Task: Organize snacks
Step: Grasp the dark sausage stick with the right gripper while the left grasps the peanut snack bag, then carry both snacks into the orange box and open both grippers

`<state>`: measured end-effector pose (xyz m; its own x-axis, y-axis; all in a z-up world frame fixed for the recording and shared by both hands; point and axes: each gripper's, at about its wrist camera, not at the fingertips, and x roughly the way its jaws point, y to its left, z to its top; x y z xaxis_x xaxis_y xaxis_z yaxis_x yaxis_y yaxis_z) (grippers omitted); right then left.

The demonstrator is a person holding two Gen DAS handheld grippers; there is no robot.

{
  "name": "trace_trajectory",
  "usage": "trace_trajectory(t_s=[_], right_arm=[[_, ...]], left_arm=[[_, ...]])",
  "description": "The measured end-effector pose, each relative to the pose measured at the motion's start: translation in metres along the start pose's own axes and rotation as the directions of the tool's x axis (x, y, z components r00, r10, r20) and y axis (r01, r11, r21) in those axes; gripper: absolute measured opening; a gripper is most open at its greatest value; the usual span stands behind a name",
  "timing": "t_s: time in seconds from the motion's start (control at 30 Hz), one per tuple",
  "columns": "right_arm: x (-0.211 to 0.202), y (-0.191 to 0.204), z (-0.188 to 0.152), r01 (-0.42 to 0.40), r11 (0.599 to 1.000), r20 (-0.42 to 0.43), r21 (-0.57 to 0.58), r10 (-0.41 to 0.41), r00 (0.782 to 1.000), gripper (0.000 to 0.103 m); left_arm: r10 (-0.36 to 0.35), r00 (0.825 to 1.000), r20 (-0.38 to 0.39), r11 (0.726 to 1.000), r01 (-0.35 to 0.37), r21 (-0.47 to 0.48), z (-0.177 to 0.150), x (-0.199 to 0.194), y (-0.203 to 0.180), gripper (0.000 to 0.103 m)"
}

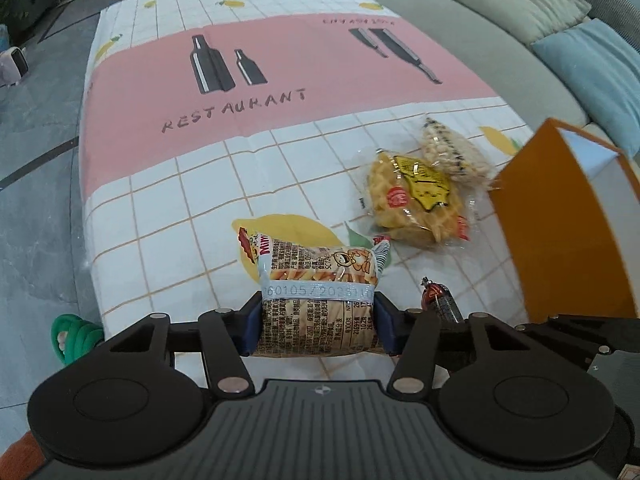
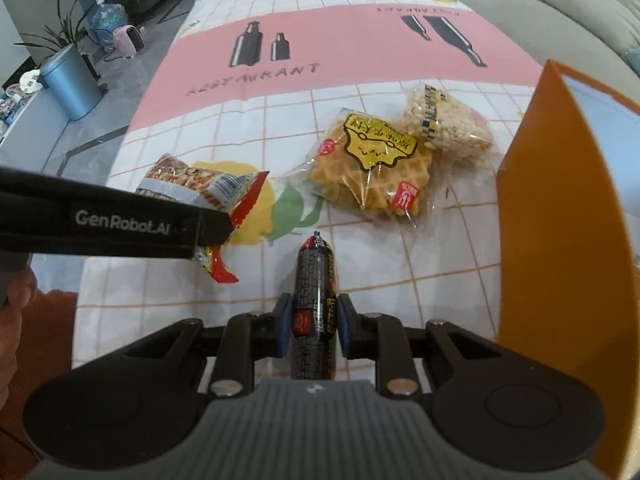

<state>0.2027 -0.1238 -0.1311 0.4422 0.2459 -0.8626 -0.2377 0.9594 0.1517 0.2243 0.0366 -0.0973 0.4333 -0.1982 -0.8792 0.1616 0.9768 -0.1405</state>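
Note:
My left gripper [image 1: 318,322] is shut on a snack bag of stick crackers [image 1: 316,280], its blue pads pressing both sides of the pack. In the right wrist view that same bag [image 2: 200,188] shows behind the left gripper's black finger [image 2: 120,220]. My right gripper [image 2: 314,320] is shut on a dark sausage stick [image 2: 316,280], which points away from me; its tip shows in the left wrist view as the sausage stick [image 1: 438,300]. On the tablecloth lie a yellow waffle pack [image 2: 368,164] and a puffed rice cake pack [image 2: 444,124], touching each other.
An orange box with a white inside [image 2: 568,220] stands open at the right, close to my right gripper; it is the orange box [image 1: 568,220] in the left wrist view. The tablecloth [image 1: 240,104] covers a long table. A grey sofa with cushions [image 1: 520,4] runs along the right.

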Motion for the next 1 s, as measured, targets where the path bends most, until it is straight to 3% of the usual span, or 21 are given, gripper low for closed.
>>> trace_trajectory(t_s=[0.37, 0.63, 0.83, 0.93, 1.0], right_arm=[[-0.076, -0.003, -0.019, -0.006, 1.000, 0.120, 0.021, 0.004, 0.993, 0.021], [-0.142, -0.040, -0.035, -0.002, 0.994, 0.233, 0.113, -0.024, 0.972, 0.021], [-0.168, -0.086, -0.050, 0.037, 0.984, 0.236, 0.176, -0.078, 0.968, 0.021], [-0.171, -0.110, -0.055, 0.086, 0.981, 0.214, 0.175, -0.123, 0.969, 0.021], [-0.168, -0.128, -0.058, 0.123, 0.976, 0.188, 0.177, -0.157, 0.970, 0.021]], left_arm=[[-0.017, 0.998, 0.052, 1.000, 0.016, 0.025, -0.020, -0.064, -0.022, 0.062], [-0.075, 0.990, 0.119, 0.986, 0.056, 0.158, -0.024, -0.106, -0.074, 0.062], [-0.141, 0.980, 0.141, 0.948, 0.092, 0.305, -0.013, -0.116, -0.136, 0.062], [-0.186, 0.976, 0.117, 0.913, 0.128, 0.386, -0.004, -0.111, -0.168, 0.062], [-0.182, 0.977, 0.108, 0.885, 0.115, 0.450, 0.002, -0.103, -0.190, 0.062]])
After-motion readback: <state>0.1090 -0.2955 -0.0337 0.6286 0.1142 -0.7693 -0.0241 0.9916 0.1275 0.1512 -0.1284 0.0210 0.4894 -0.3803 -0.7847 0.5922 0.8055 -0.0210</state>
